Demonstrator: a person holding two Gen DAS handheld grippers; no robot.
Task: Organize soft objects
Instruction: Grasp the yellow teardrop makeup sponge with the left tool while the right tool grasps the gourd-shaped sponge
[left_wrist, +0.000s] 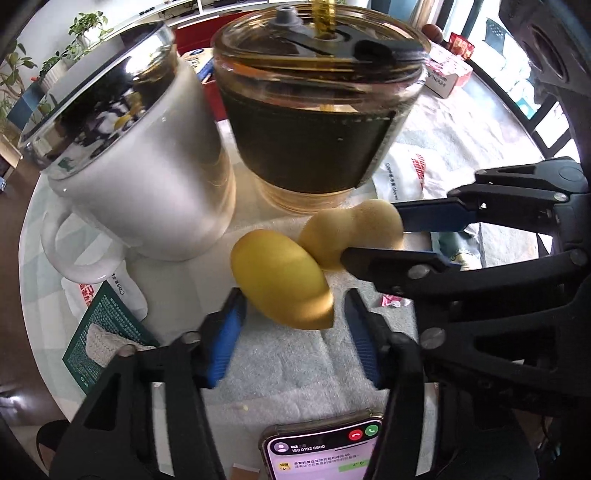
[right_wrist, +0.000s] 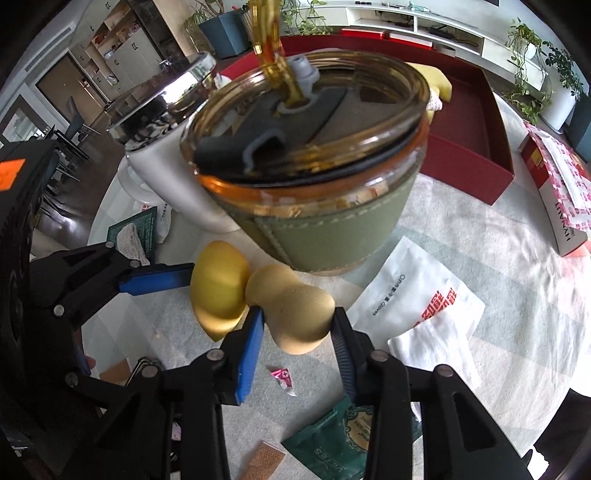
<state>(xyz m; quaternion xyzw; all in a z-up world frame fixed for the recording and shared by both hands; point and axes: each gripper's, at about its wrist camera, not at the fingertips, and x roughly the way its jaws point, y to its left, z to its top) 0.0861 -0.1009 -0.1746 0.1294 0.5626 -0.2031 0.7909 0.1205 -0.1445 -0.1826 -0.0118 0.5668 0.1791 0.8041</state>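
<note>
**Two sponges, two claws, one crowded table**

The biggest thing before me is the one red box (right_wrist: 476, 162), upper right of my right view, open, with something pale yellow lying at its far edge behind the tumbler. Next come two drinking vessels. One amber tumbler (left_wrist: 317, 122) with a green sleeve and a straw fills the upper middle of both views. One white mug (left_wrist: 147, 177) with a mirror-bright lid stands just left of it, handle toward the lower left.

Flat things on the pale cloth (left_wrist: 291, 354): two white packets with red print (right_wrist: 417, 295), one at right in the right view and one under the mug's handle in the left view; two dark green packets, one (left_wrist: 107, 343) at lower left in the left view and one (right_wrist: 340, 439) at the bottom of the right view. One phone (left_wrist: 325, 450) with a lit screen lies at the bottom of the left view. One tiny pink wrapper (right_wrist: 282, 378) sits low in the middle of the right view.

The soft things number two, both just in front of the tumbler and touching each other. My left gripper (left_wrist: 295, 314) stands around the yellow teardrop sponge (left_wrist: 280, 277), half-narrowed, though I cannot tell whether the pads press it. My right gripper (right_wrist: 297, 325) is closed on the tan gourd-shaped sponge (right_wrist: 295, 310), both pads against its sides.
</note>
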